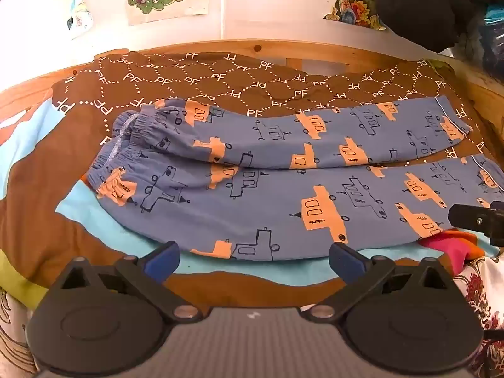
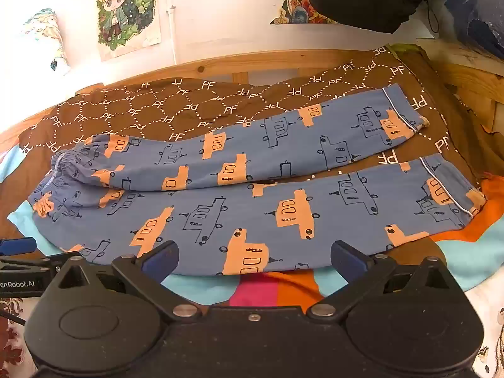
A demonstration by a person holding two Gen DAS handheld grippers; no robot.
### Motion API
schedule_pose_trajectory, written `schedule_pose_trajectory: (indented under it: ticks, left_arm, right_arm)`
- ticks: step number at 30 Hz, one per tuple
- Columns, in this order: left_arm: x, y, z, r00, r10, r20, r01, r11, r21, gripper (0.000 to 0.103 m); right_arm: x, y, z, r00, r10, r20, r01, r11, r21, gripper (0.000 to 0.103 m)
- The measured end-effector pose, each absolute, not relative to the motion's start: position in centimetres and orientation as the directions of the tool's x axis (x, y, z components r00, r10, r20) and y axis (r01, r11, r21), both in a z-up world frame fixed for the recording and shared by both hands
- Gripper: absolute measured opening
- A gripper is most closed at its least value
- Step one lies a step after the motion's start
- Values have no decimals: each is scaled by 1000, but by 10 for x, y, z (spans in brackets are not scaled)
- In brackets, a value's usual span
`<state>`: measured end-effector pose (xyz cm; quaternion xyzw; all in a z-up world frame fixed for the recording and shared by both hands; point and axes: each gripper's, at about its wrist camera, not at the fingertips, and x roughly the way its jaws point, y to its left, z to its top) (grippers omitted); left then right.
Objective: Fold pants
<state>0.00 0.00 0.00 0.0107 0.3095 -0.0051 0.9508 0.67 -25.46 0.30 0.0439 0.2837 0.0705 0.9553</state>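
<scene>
- pants point(image 1: 267, 170), one pair, blue with orange and outlined vehicle print: i see them lying flat across a brown quilt point(image 1: 176, 85), waistband point(image 1: 126, 145) at the left, two legs running to the right, far leg partly overlapping the near one near the crotch, then splitting apart toward the hems. no fold made yet, by my reading.
- cuffs, two, each with a white piping line: far cuff point(image 2: 406, 110), near cuff point(image 2: 453, 195); brown quilt shows between them.
- left gripper point(image 1: 253, 258), one: jaws spread fully, nothing between them, hovering just short of the near leg's lower edge.
- right gripper point(image 2: 252, 258), one: jaws likewise wide apart and empty, just short of the same edge, further toward the cuffs.
- risk: the legs are not aligned, so folding from here may give a skewed stack; cause is the gap at the hems.
- risk: the near edge lies on a light blue patch point(image 1: 94, 217) of bedding, so a low pinch may catch that layer with the fabric.
- risk: grabbing only the top layer of the leg may let the underside drag and bunch.
- risk: both grippers work the same edge close together and may collide.
- wooden bed frame point(image 1: 283, 47), one, behind the quilt.
- wall posters, at least two in part view; character poster point(image 2: 126, 9) clearest.
</scene>
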Motion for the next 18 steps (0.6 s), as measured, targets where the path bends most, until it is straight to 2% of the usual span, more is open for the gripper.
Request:
schedule_pose_trajectory:
  ticks: [18]
  left_arm:
    - [1,4,-2,809,-4,-588,17,1000,16,103]
  right_arm:
    - [7,-254,2,823,162,-545,-109,986,128,102]
